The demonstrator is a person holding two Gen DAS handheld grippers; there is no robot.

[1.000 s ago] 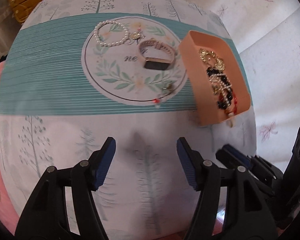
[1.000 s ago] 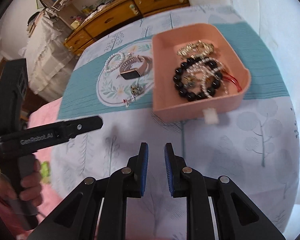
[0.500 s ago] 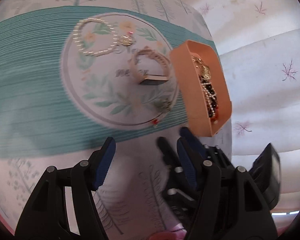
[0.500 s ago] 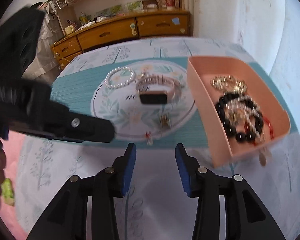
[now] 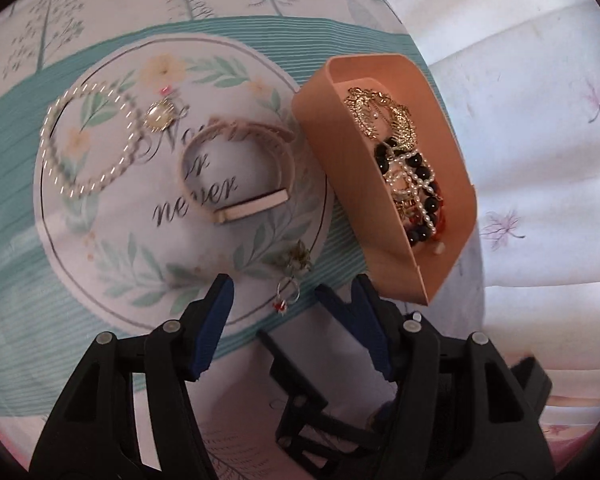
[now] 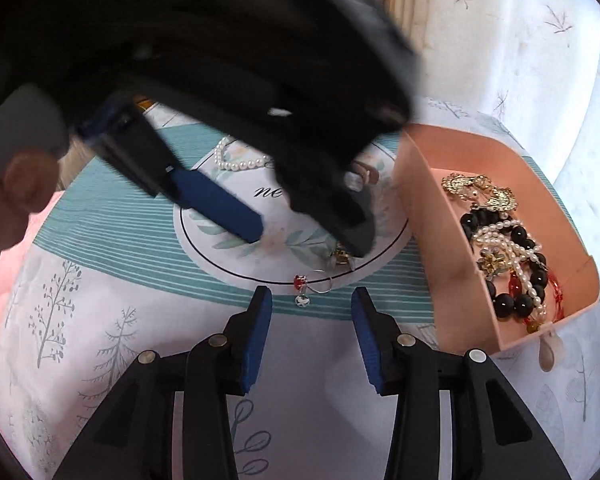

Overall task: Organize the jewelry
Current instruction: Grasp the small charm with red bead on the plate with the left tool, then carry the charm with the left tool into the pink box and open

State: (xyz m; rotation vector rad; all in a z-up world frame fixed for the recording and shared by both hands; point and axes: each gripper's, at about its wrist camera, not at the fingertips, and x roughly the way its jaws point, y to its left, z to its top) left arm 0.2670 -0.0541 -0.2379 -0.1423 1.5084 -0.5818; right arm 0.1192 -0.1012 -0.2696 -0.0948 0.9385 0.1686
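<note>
Crowding is risked: both half-open, empty tongs, left tongs (image 5: pixel 290 304) having just narrowed and right tongs (image 6: pixel 311 312) having just widened, are converged on one small ring (image 6: pixel 315 285) lying on the table (image 6: pixel 100 332) beside the pink tray (image 6: pixel 432 248); collision is possible.

tray (image 5: pixel 380 216): lay right of the watch (image 5: pixel 236 172), beads heaped inside
pearl bracelet (image 5: pixel 84 140): left of watch
earring (image 6: pixel 312 286): just before both grippers

White curtain (image 5: pixel 520 92) with pink leaf prints behind, tree-patterned tablecloth (image 6: pixel 100 320) with teal band, soft daylight
</note>
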